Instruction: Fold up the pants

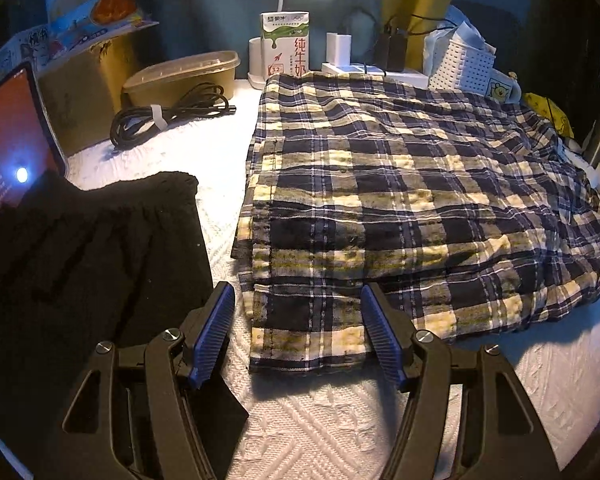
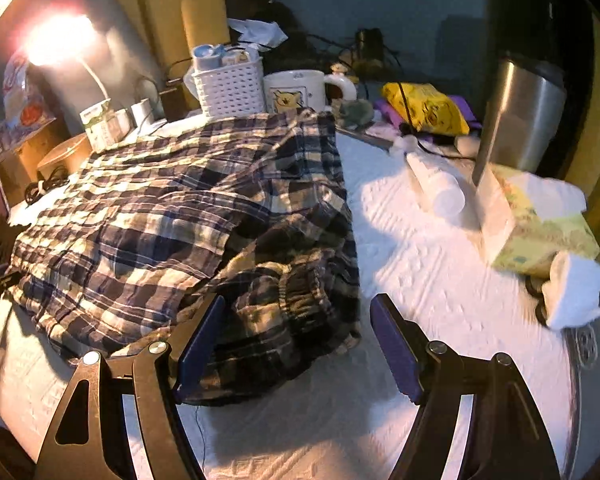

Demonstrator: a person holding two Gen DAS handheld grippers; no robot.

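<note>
Plaid pants in navy, white and yellow lie spread on a white textured table cover. In the left wrist view, the near hem corner of a leg lies flat between the blue pads of my left gripper, which is open and does not press on it. In the right wrist view, the pants bunch up at the gathered waistband end. That bunch sits between the fingers of my right gripper, which is open; its left pad is against the cloth, and its right pad stands apart over the bare cover.
A black garment and a lit tablet lie to the left. A coiled cable, lidded tub, milk carton and white basket line the back. A mug, steel canister, bottle and tissue box crowd the right.
</note>
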